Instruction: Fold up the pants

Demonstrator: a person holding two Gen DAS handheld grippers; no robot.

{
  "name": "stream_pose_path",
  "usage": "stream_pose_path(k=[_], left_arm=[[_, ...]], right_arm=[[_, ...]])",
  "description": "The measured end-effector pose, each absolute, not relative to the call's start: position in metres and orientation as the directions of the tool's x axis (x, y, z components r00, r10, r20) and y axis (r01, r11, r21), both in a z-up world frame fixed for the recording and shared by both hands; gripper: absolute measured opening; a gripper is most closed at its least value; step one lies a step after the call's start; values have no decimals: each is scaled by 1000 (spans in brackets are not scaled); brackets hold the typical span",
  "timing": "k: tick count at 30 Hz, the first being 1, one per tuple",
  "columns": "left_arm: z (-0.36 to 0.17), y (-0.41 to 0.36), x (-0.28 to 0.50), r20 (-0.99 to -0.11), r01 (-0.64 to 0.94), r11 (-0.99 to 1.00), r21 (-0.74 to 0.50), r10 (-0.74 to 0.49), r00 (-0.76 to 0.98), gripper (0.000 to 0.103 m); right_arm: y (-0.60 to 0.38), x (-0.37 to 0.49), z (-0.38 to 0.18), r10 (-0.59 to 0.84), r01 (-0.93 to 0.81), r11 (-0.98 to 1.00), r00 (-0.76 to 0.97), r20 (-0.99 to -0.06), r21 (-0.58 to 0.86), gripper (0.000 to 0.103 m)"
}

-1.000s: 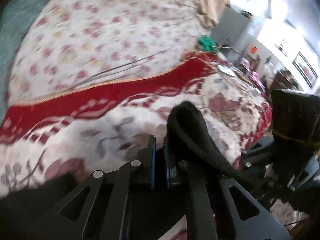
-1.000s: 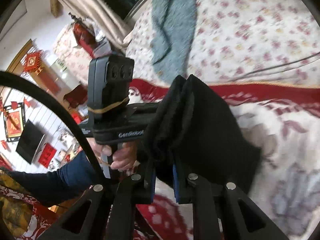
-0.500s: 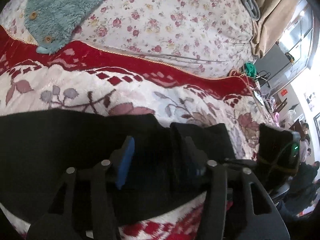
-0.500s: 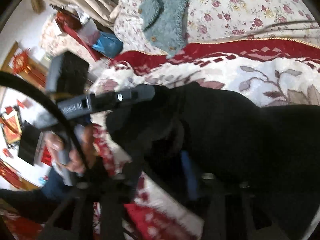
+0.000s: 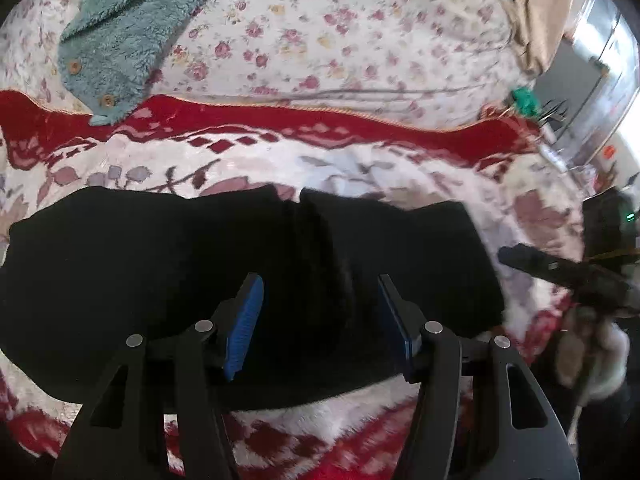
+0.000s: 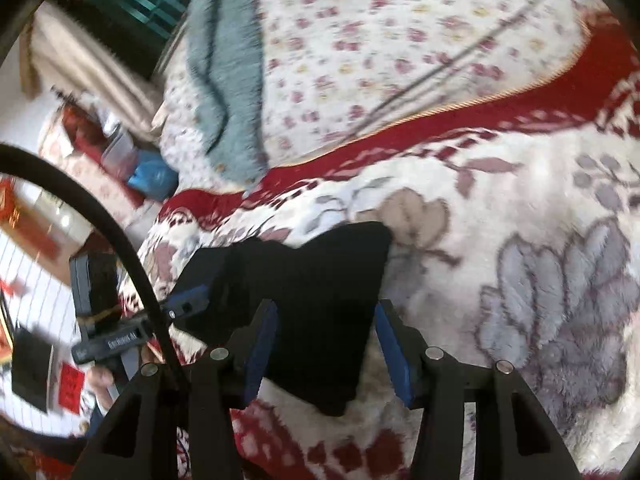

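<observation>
Pants: one, black, on blanket | left claw: released, just opened | right claw: released, just opened

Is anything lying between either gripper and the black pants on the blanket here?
Nothing visible. The black pants lie directly under the open left gripper and the open right gripper, jaws just opened. The teal fleece garment lies apart, further up the bed.

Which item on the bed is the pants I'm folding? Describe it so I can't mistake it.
Start at the red-and-white floral plush blanket covering the near side of the bed. The black folded pants lie flat on it, beneath the open left gripper. It is the only plain black cloth; the fluffy teal buttoned garment lies farther back.
</observation>
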State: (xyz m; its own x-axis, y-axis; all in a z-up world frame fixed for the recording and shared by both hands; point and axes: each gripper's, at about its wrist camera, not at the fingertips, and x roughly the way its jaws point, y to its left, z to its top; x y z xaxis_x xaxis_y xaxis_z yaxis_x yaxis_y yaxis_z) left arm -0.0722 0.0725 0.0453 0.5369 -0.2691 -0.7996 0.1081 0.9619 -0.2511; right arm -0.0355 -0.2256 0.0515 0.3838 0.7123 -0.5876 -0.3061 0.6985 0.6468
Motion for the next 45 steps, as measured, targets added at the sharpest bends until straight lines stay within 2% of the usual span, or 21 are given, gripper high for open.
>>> stream_pose_path(k=[3, 7, 9, 10, 12, 13, 14, 15, 16, 19, 22, 24, 26, 27, 32, 37, 41, 45], left_arm=[[33, 66, -67, -820, 103, 956, -274, -288, 494, 57], [29, 57, -67, -819, 117, 969, -216, -245, 519, 57], [23, 58, -63, -808, 107, 962, -252, -270, 524, 56], [21, 59, -61, -807, 100, 959, -266, -278, 521, 51], [21, 60, -57, -807, 94, 953, -289, -295, 512, 19], [22, 61, -57, -806, 95, 944, -315, -319, 499, 16], [23, 63, -57, -806, 89, 940, -331, -330, 492, 14], [27, 66, -61, -806, 90, 939, -331, -331, 491, 13], [31, 67, -66, -804, 99, 940, -327, -331, 494, 13], [42, 71, -76, -795, 120, 942, -313, -329, 510, 12], [35, 70, -72, -810, 108, 959, -261, -278, 516, 13], [22, 68, -66, -826, 96, 954, -285, -295, 480, 13], [22, 69, -67, -821, 84, 955, -284, -287, 493, 15], [24, 69, -69, -821, 89, 957, -276, -282, 497, 20], [32, 80, -75, -829, 51, 961, -270, -259, 496, 22], [58, 88, -88, -791, 30, 964, -264, -234, 565, 22], [71, 80, -85, -757, 75, 948, -310, -294, 584, 22], [61, 63, -72, -774, 86, 952, -292, -289, 563, 22]], right_arm=[[-224, -31, 46, 712, -291, 698, 379, -591, 654, 51], [-219, -30, 46, 703, -311, 710, 371, -607, 632, 51], [-215, -27, 41, 695, -299, 718, 358, -623, 629, 51], [-212, -23, 36, 698, -290, 715, 347, -627, 636, 51], [-205, -16, 24, 724, -279, 689, 308, -617, 669, 50], [-202, -16, 23, 732, -282, 680, 298, -612, 676, 41], [-200, -17, 25, 727, -295, 686, 307, -613, 665, 40], [-198, -22, 32, 718, -321, 696, 327, -614, 642, 34], [-197, -25, 37, 719, -331, 695, 338, -607, 638, 29], [-196, -39, 52, 728, -342, 685, 351, -589, 643, 27], [-187, -46, 56, 658, -352, 753, 380, -650, 556, 27], [-188, -39, 41, 606, -283, 795, 387, -695, 536, 27], [-197, -33, 25, 621, -208, 779, 376, -687, 591, 30], [-200, -33, 23, 626, -191, 774, 379, -682, 604, 35], [-200, -40, 48, 552, -258, 833, 439, -709, 489, 37], [-186, -37, 84, 509, -345, 859, 513, -691, 378, 37], [-164, -30, 91, 533, -404, 840, 494, -687, 362, 37], [-152, -24, 85, 440, -378, 887, 520, -732, 264, 38]])
